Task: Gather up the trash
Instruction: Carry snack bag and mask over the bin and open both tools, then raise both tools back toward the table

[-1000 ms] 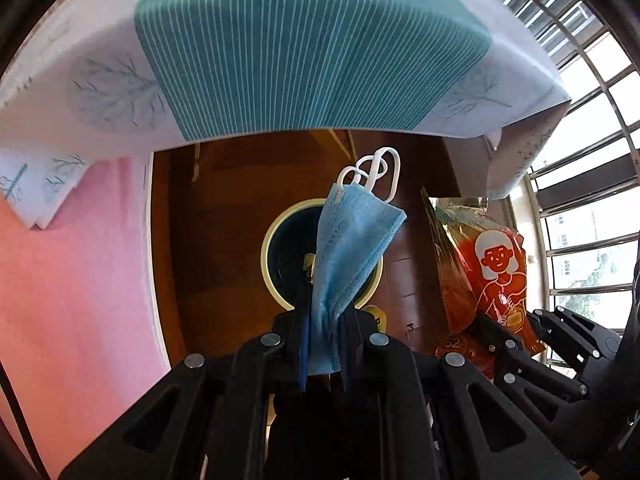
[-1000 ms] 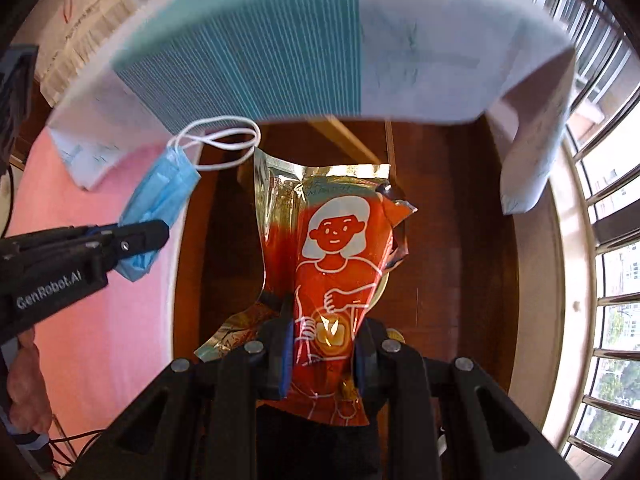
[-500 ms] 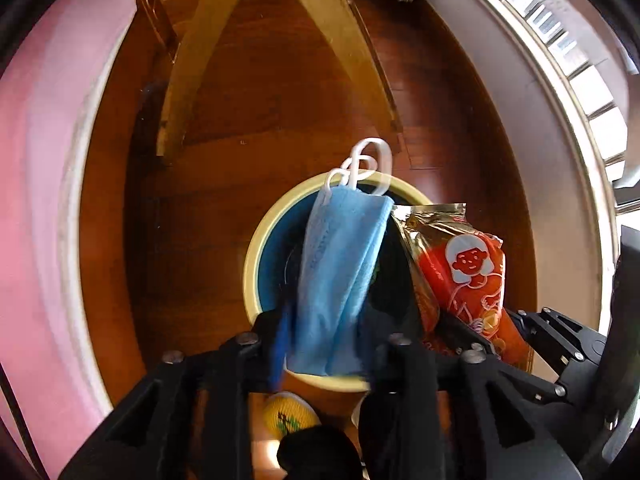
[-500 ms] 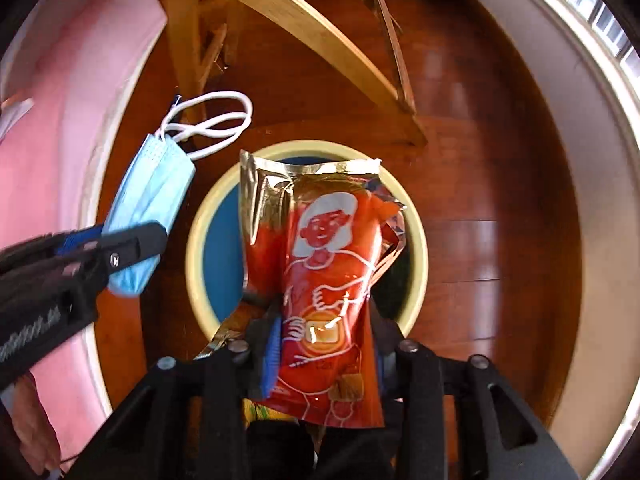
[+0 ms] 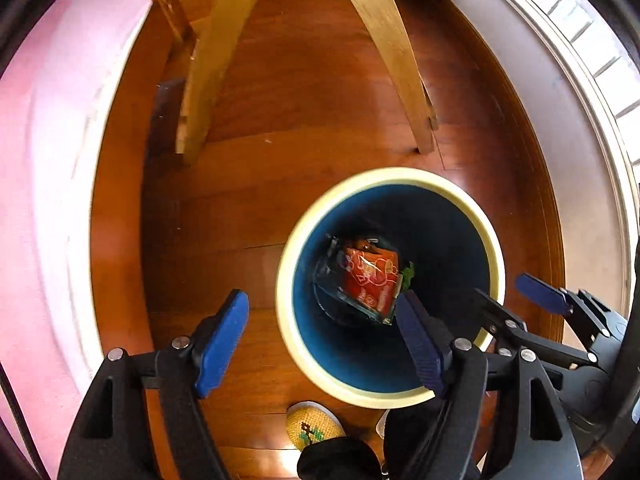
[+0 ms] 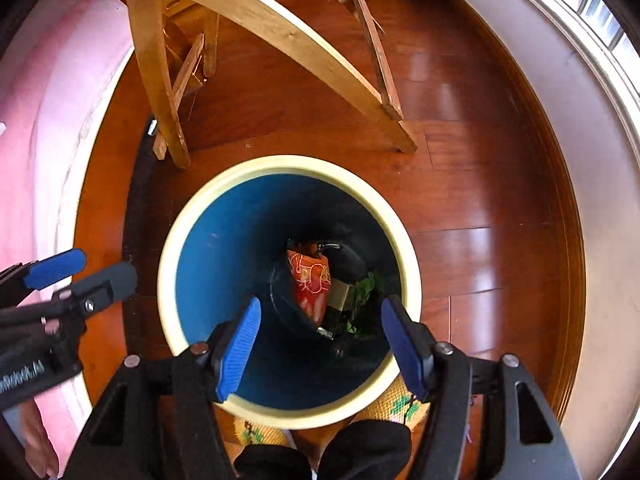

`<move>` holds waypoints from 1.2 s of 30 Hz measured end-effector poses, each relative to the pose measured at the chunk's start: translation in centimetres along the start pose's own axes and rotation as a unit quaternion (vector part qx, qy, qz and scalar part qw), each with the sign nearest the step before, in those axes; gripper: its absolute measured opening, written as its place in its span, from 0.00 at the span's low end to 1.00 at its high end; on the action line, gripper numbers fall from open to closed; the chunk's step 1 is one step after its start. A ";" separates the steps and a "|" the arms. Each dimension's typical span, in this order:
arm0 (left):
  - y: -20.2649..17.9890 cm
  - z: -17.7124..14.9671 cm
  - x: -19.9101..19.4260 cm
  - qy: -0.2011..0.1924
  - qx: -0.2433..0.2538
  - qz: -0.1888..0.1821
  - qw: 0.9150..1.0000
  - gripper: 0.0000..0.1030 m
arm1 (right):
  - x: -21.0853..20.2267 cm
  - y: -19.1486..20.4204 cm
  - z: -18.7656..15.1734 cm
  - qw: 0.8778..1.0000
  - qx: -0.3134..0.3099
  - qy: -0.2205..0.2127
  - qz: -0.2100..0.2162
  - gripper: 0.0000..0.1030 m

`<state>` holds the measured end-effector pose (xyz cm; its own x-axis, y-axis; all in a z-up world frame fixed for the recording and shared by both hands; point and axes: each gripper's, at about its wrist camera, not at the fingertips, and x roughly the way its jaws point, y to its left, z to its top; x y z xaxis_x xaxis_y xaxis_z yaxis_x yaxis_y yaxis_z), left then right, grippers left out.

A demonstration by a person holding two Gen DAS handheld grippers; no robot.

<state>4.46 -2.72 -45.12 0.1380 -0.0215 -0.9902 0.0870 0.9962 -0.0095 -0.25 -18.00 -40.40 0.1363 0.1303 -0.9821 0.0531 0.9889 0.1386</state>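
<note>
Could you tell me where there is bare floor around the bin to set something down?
Bare wood floor lies between the bin and the white wall base on the right, and a strip lies left of the bin toward the pink wall. Behind the bin, chair legs crowd the floor; in front, slippers do.

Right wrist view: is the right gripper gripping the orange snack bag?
No. The right gripper has nothing between its opening jaws, and the orange snack bag lies down inside the bin.
</note>
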 end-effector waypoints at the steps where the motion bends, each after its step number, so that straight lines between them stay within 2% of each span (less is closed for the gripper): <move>1: 0.1 0.1 -0.6 -0.003 -0.003 0.001 1.000 0.72 | -0.4 0.0 0.1 1.000 0.002 -0.001 0.000 0.62; 6: 1.2 0.3 -5.2 -0.026 -0.012 0.009 1.000 0.72 | -5.0 0.9 0.0 1.000 0.001 -0.020 -0.004 0.62; 16: 2.6 0.6 -18.6 -0.084 -0.033 0.010 0.996 0.72 | -17.6 3.3 1.0 0.997 -0.001 -0.070 0.023 0.62; 19: 2.9 0.6 -23.3 -0.101 -0.030 -0.002 0.994 0.72 | -21.5 4.4 0.9 0.996 0.001 -0.080 0.029 0.62; 22: 2.7 0.3 -28.4 -0.127 -0.016 -0.012 0.992 0.72 | -25.8 5.6 1.2 0.995 -0.006 -0.088 0.042 0.62; 25: 2.4 0.3 -33.2 -0.150 -0.007 -0.005 0.989 0.72 | -30.1 7.0 1.4 0.993 -0.026 -0.106 0.046 0.62; 31: 2.8 0.9 -40.7 -0.180 -0.017 -0.010 0.983 0.72 | -38.5 9.0 2.3 0.986 -0.059 -0.150 0.030 0.62; 36: 3.1 1.5 -46.4 -0.221 -0.012 -0.013 0.975 0.72 | -44.7 9.8 3.1 0.976 -0.068 -0.207 0.018 0.62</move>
<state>-0.18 1.22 0.96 0.5480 -0.0766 -0.8330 0.0748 0.9963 -0.0424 -2.73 -14.37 5.25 0.5255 0.1532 -0.8369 -0.0870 0.9882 0.1262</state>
